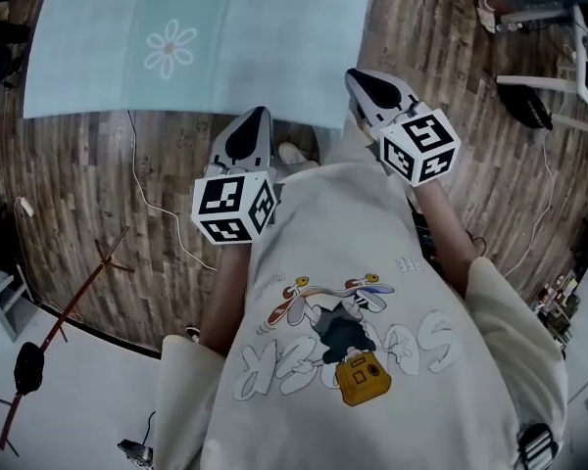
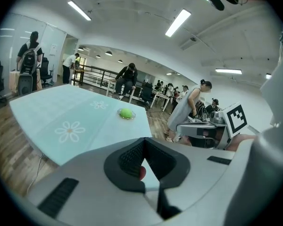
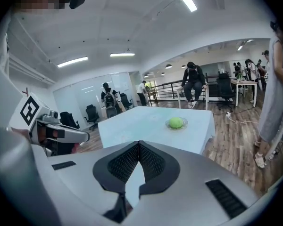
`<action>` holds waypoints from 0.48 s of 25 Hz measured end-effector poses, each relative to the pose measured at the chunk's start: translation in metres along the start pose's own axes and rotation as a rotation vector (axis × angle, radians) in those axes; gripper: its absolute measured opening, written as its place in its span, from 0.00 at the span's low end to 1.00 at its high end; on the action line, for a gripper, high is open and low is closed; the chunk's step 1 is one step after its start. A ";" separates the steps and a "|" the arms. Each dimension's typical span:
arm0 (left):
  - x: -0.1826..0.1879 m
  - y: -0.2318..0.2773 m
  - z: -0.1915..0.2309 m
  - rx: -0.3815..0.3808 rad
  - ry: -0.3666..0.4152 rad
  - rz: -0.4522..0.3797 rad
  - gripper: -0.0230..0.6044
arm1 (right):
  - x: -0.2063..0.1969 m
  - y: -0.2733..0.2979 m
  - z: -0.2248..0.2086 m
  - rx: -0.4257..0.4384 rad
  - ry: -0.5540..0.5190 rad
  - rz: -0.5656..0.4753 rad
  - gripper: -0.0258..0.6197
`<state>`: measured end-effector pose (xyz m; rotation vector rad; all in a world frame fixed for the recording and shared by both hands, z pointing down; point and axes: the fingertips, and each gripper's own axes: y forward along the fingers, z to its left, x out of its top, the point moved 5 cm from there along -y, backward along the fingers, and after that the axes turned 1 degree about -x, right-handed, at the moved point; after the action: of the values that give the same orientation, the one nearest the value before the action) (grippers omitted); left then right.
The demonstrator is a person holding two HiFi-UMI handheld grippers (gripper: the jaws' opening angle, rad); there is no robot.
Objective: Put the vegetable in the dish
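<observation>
Vegetable (image 3: 176, 122) in dish (image 3: 184, 126) on table (image 3: 137, 126)

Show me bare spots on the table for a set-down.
Nearly all the blue tablecloth is bare: the wide stretch from the near edge past the daisy print up to the dish. Only the dish with the green vegetable takes space, by the far right edge.

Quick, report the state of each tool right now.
Left tool: closed, tips touching, nothing gripped.
Right tool: closed, tips touching, nothing gripped.
</observation>
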<state>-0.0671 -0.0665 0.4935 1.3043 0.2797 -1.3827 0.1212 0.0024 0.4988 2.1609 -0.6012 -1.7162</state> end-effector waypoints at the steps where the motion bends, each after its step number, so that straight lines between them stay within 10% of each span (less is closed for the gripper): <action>1: -0.008 -0.008 -0.003 -0.015 -0.026 0.004 0.05 | -0.005 -0.012 0.006 -0.001 0.004 0.003 0.07; 12: -0.030 -0.036 -0.052 -0.083 -0.022 -0.011 0.05 | -0.014 -0.105 0.015 -0.005 0.007 -0.024 0.07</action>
<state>-0.0777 0.0014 0.4814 1.2200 0.3259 -1.3800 0.1171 0.0997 0.4556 2.1780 -0.5713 -1.7200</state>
